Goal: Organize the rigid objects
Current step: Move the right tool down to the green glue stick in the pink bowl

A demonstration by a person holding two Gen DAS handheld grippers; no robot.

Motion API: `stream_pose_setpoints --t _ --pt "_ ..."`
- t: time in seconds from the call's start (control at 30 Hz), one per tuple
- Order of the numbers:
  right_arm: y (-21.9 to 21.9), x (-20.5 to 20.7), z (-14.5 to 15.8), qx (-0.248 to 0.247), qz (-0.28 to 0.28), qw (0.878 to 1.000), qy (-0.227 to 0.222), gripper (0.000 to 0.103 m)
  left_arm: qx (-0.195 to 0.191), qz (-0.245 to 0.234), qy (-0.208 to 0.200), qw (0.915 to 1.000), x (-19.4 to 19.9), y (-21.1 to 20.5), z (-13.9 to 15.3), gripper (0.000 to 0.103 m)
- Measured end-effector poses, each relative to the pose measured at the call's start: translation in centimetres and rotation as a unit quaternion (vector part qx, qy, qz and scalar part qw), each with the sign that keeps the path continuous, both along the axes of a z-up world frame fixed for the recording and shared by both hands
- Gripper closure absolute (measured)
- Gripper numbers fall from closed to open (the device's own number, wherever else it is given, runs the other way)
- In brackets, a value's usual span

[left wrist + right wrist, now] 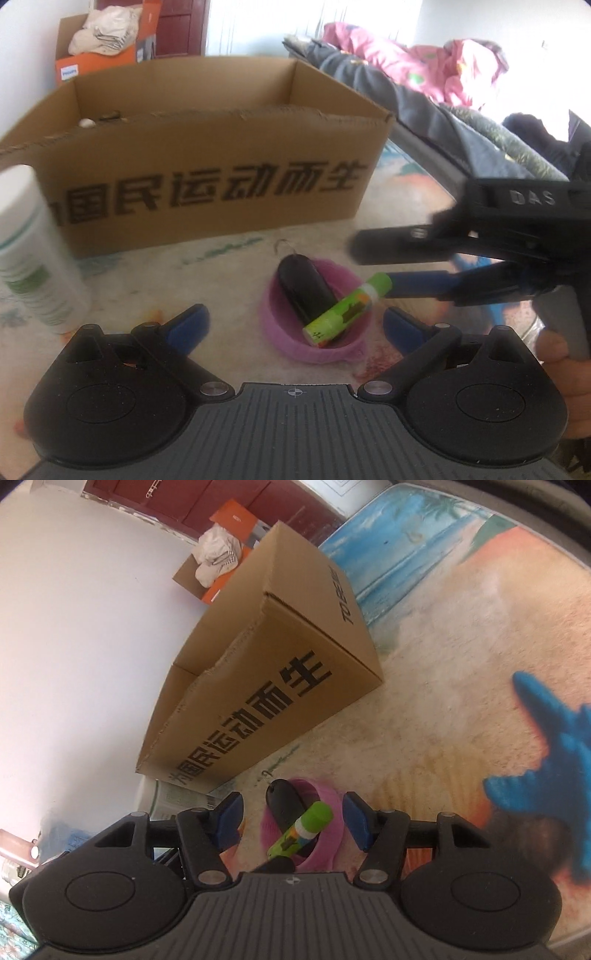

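A small pink bowl (275,334) sits on the beach-print mat and holds a black oval object (304,286) and a green tube (347,308) that leans over its right rim. My left gripper (295,325) is open just in front of the bowl, fingers on either side of it. My right gripper (373,267) comes in from the right, open, fingertips just past the tube's cap. In the right wrist view the bowl (328,797), black object (286,803) and tube (303,829) lie between the open fingers of the right gripper (293,818).
A large open cardboard box (207,177) with black print stands behind the bowl; it also shows in the right wrist view (266,686). A white bottle (33,251) stands at the left. A bed with pink bedding (406,70) is at the right. A blue starfish print (550,753) marks the mat.
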State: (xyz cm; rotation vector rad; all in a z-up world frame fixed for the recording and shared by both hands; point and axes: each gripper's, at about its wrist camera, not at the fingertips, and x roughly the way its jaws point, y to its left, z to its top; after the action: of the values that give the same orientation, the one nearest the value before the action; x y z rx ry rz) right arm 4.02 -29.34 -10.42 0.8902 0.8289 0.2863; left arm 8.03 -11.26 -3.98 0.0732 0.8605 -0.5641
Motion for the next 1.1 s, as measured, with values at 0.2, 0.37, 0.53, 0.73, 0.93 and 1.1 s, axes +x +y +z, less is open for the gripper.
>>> stream_pose_setpoints --t 0.2,0.37,0.53,0.73,0.93,1.1 --pt "1.3 1.1 -0.2 0.0 0.035 0.999 -0.002 0.04 -0.004 -0.013 0.01 0.9999 -0.2 -0.8 -0.8 0.002" --pt "2.4 1.7 0.2 -0.007 0.063 0.998 -0.007 0.04 -0.003 -0.005 0.013 0.9999 -0.8 -0.5 -0.7 0.002" --pt "3.4 2.3 0.3 -0.014 0.086 0.996 -0.008 0.04 -0.015 0.013 0.02 0.9996 -1.8 0.9 -0.4 0.002" --pt "4.3 2.3 0.4 -0.041 0.104 0.994 -0.02 0.04 -0.004 0.022 0.005 0.9997 -2.8 1.8 0.0 0.003" --pt "4.0 1.4 0.7 -0.077 0.093 0.992 -0.035 0.04 0.026 0.027 -0.036 0.9986 -3.5 1.7 0.8 0.003" --pt "2.9 0.4 0.7 -0.087 0.073 0.992 -0.049 0.04 0.047 0.028 -0.054 0.9971 -3.7 1.3 1.2 0.004"
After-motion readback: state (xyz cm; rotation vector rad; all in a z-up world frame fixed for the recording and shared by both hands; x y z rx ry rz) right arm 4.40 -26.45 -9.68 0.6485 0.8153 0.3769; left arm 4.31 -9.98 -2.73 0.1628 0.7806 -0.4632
